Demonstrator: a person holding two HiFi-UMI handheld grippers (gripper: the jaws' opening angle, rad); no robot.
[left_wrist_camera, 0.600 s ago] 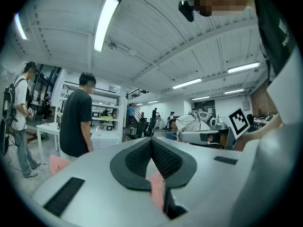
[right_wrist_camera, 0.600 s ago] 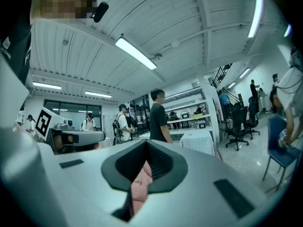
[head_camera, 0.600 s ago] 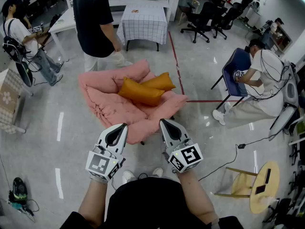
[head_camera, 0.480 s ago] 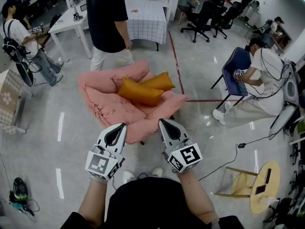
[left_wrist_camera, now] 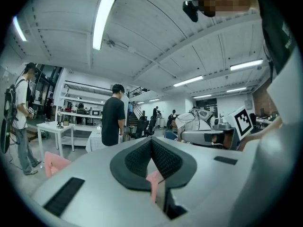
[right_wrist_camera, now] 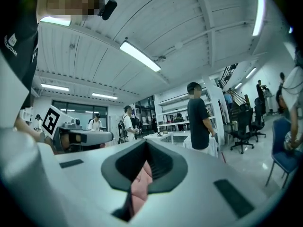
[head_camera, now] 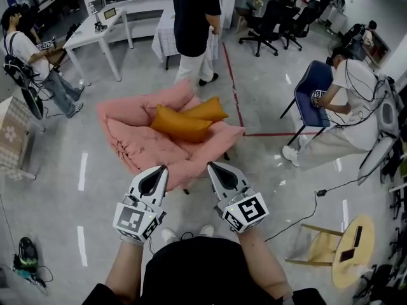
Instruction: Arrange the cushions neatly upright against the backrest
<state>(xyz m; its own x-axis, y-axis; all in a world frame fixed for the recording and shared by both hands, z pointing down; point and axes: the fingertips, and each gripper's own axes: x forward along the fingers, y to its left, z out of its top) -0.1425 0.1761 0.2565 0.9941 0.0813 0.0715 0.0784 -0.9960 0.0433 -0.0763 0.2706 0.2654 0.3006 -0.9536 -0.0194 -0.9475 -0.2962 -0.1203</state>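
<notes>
Mid-floor, just past both grippers, find a pink sofa (head_camera: pixel 137 148) with two orange cushions on its seat. Note the near cushion (head_camera: pixel 180 124) lying flat and crosswise, and the far cushion (head_camera: pixel 206 110) slanting off to the right, touching it; cannot tell which lies on top. Neither upright, neither set against the backrest (head_camera: pixel 137 105), the raised pink ridge on the far left side. Judged from that: task barely begun, nothing yet gripped.

See the left gripper (head_camera: pixel 160 169) and right gripper (head_camera: pixel 211 166) held level side by side, close to the sofa's near edge, well short of the cushions. Left fingers (left_wrist_camera: pixel 137 160) clenched together on nothing; right fingers (right_wrist_camera: pixel 163 162) likewise clenched, empty. See only a sliver of pink sofa past each pair.

Expect light, soft, plump cushions: easy to lift, apt to sag and fold if pinched at one corner, with cloth more likely to hold than slip. Nothing breakable. Better to open both pairs wide and take each cushion by a thick pinch of edge at either end, one gripper per end, then stand it on its long edge and lean it back. Likely to slump on so squashy a sofa, so press well into the backrest. Mind the person (head_camera: pixel 196 24) walking just beyond.
</notes>
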